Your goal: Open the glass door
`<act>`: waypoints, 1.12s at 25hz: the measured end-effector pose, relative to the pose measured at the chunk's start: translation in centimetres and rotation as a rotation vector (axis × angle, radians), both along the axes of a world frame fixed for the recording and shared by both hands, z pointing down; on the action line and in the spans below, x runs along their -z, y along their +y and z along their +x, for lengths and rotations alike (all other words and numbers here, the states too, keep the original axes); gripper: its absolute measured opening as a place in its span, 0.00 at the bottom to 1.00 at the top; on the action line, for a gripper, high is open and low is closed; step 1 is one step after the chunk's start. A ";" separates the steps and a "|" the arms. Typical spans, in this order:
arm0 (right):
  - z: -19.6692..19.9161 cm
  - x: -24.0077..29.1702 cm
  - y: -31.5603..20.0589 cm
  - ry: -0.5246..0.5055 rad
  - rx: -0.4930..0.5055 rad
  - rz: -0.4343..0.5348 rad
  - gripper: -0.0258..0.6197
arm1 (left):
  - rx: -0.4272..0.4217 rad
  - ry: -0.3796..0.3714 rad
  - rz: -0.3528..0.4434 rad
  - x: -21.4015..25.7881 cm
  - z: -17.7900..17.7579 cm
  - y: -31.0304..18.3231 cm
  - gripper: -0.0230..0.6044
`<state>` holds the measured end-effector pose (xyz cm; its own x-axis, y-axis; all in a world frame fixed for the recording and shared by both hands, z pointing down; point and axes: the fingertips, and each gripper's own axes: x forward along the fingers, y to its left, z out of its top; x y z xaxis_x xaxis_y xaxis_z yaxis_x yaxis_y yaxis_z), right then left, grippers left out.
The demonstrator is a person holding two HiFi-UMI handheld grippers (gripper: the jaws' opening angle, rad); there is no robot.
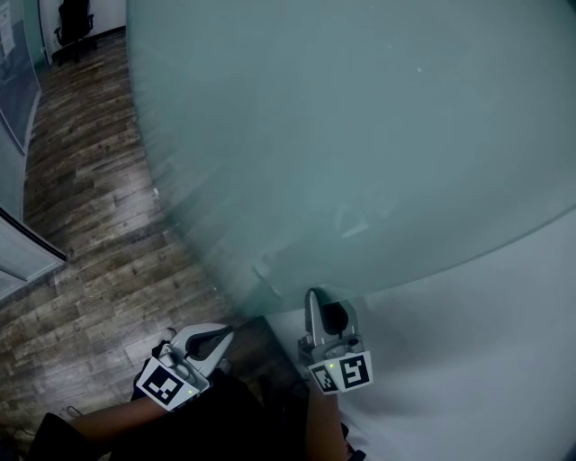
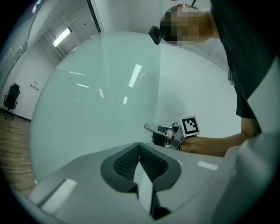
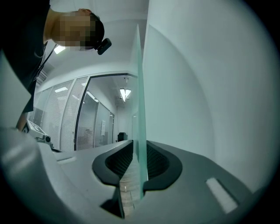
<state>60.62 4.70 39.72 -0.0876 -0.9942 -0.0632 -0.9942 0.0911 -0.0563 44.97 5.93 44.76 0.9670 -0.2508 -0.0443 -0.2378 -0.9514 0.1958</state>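
Ribbed fingers of the right gripper (image 3: pixel 139 151) clamp the frosted glass door (image 1: pixel 360 135) by its thin edge, seen only in that gripper's view; left gripper (image 2: pixel 139 146) fingers closed, empty

Wood plank floor (image 1: pixel 90 225) fills the left side of my head view, with a black office chair (image 1: pixel 72 27) way up in the top left corner. Plain white wall (image 1: pixel 468 378) at lower right. The right gripper view's left half shows slatted blinds (image 3: pixel 57 118) and a ceiling light (image 3: pixel 125 93).

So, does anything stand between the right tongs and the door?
Nothing visible does. The door already has its edge between the right tongs, which are closed on the glass.
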 end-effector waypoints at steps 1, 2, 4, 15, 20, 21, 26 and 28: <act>0.0 0.0 -0.1 0.003 -0.007 -0.001 0.16 | 0.001 0.003 -0.004 -0.1 0.0 0.0 0.04; -0.1 -0.1 -0.1 0.005 -0.015 -0.003 0.16 | 0.000 0.008 -0.006 0.0 0.0 0.0 0.04; -0.3 0.0 0.1 0.006 -0.027 -0.010 0.17 | -0.007 0.019 -0.004 0.3 0.2 0.3 0.04; -1.6 -1.2 4.4 -0.022 -0.076 -0.025 0.07 | -0.050 0.013 -0.003 0.3 0.9 2.0 0.04; -3.1 -1.6 6.1 0.040 -0.111 -0.053 0.04 | -0.043 0.045 0.023 1.5 1.4 2.3 0.04; -3.3 -1.6 6.4 0.044 -0.119 -0.057 0.04 | -0.048 0.043 0.020 1.6 1.6 2.4 0.04; -3.5 -3.3 7.5 0.030 -0.156 -0.066 0.04 | -0.064 0.054 0.009 0.8 2.8 2.7 0.04; -3.5 -4.1 8.0 0.018 -0.176 -0.069 0.04 | -0.062 0.053 0.013 0.6 3.3 2.6 0.04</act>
